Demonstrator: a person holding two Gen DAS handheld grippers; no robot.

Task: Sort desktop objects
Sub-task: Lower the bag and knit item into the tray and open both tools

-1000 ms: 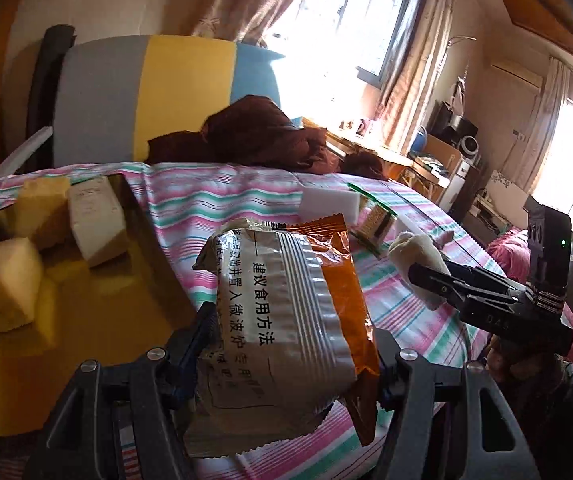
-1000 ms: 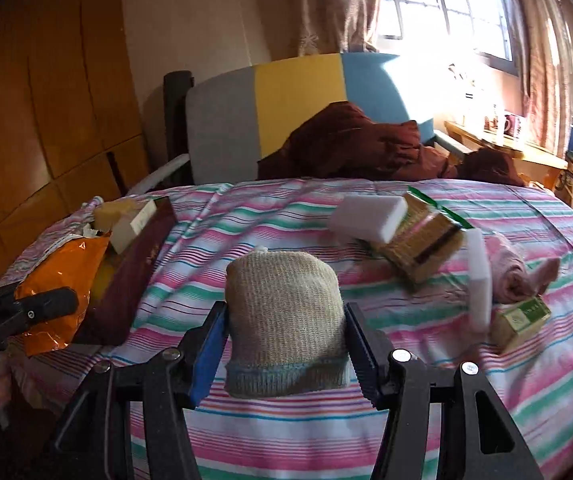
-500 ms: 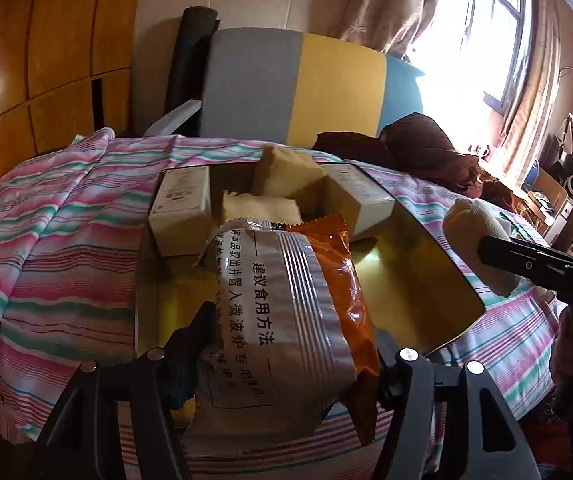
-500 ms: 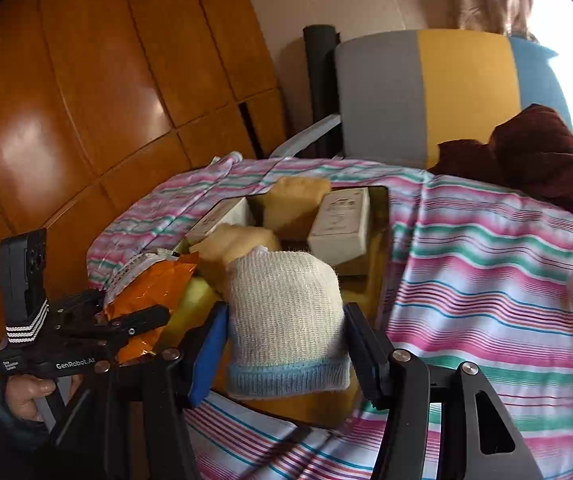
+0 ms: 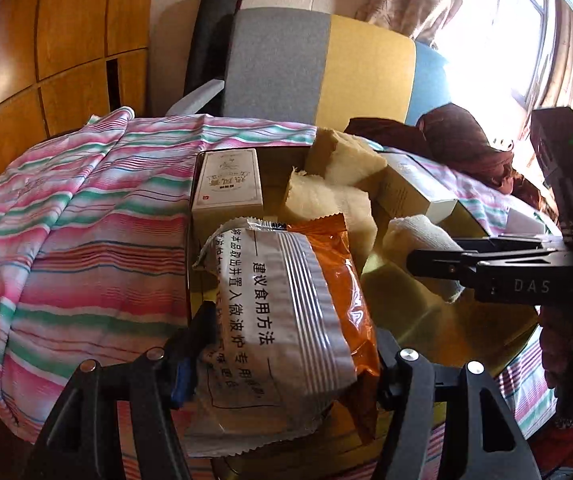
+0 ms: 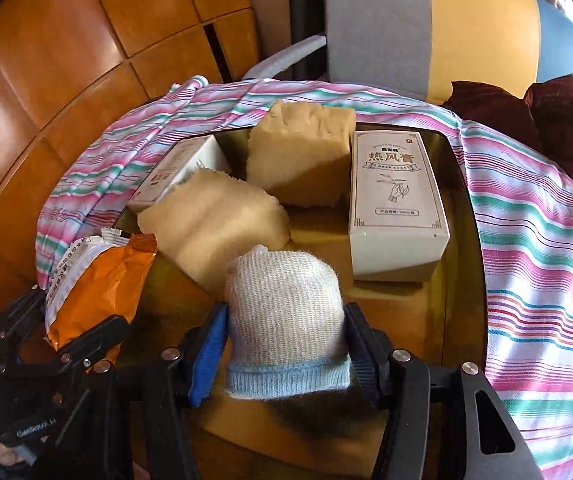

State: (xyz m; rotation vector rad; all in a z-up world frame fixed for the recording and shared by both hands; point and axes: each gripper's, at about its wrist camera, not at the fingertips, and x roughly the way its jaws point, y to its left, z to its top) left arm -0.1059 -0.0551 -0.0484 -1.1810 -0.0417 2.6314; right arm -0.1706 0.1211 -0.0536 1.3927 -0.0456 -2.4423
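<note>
Both claws are being swung from the open striped cloth toward the gold tray since the earlier frames, each carrying its load. An orange snack packet is being pinched by the left claw, its long axis running forward along the fingers, above the tray's near left corner. A rolled knit sock is being gripped by the right claw, cuff toward the camera, and is being held over the tray's near middle; bare gold floor is showing straight ahead of it, between a sponge block on the left and a white box on the right. The sock is judged the nearer of the two loads to a free spot. A second sponge and a second box are lying at the tray's far end. The tray is resting on a table draped in pink and green stripes, with a grey, yellow and blue chair, wood panelling and a sunlit window behind.
</note>
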